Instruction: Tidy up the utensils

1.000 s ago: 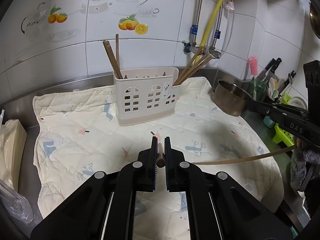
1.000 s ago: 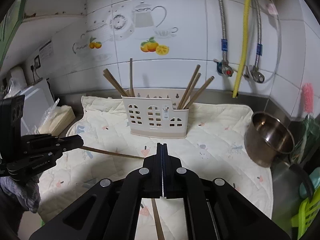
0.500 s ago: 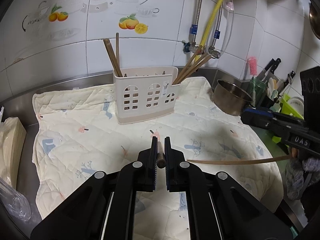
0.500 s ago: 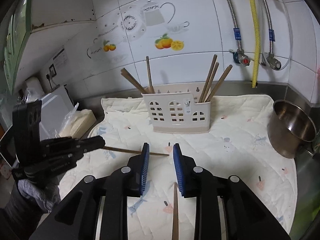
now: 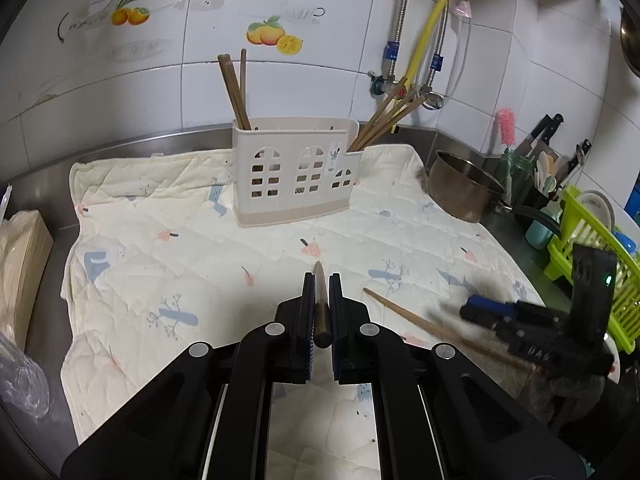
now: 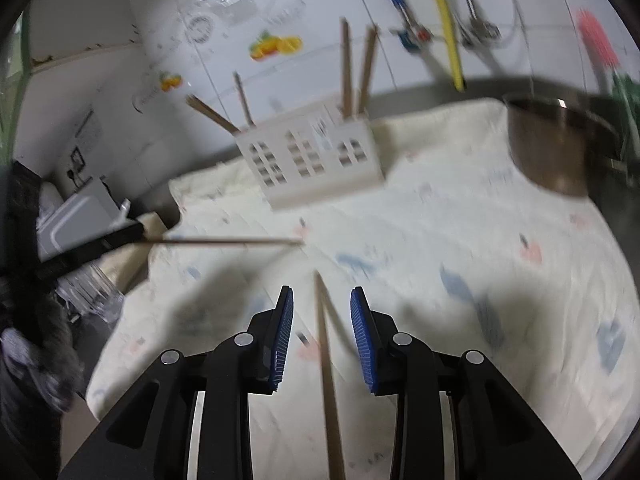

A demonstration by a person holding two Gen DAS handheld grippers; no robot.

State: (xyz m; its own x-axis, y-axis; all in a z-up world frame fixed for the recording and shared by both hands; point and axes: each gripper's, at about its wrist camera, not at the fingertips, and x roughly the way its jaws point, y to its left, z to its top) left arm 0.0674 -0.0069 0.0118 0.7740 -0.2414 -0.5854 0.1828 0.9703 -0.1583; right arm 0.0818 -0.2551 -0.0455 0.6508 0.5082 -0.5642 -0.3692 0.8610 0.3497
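A cream utensil holder (image 5: 294, 170) stands at the back of the quilted mat (image 5: 160, 248), with wooden chopsticks in its left and right compartments; it also shows in the right wrist view (image 6: 310, 160). My left gripper (image 5: 321, 280) is shut on a wooden chopstick (image 5: 321, 304) above the mat; the right wrist view shows this chopstick (image 6: 228, 241) held level. My right gripper (image 6: 322, 300) is open, and a second chopstick (image 6: 326, 356) lies on the mat between its jaws. That chopstick (image 5: 404, 314) and the blurred right gripper (image 5: 496, 316) show in the left wrist view.
A steel pot (image 5: 464, 186) stands at the mat's right edge. A green dish rack (image 5: 592, 256), knives and a pink brush (image 5: 506, 124) are further right. A paper stack (image 5: 20, 256) and a plastic bag (image 5: 20, 376) lie left of the mat. The tiled wall and pipes stand behind.
My right gripper opened and let go of its chopstick, which now lies on the mat between the jaws. It has tilted and dropped lower. My left gripper still holds its chopstick.
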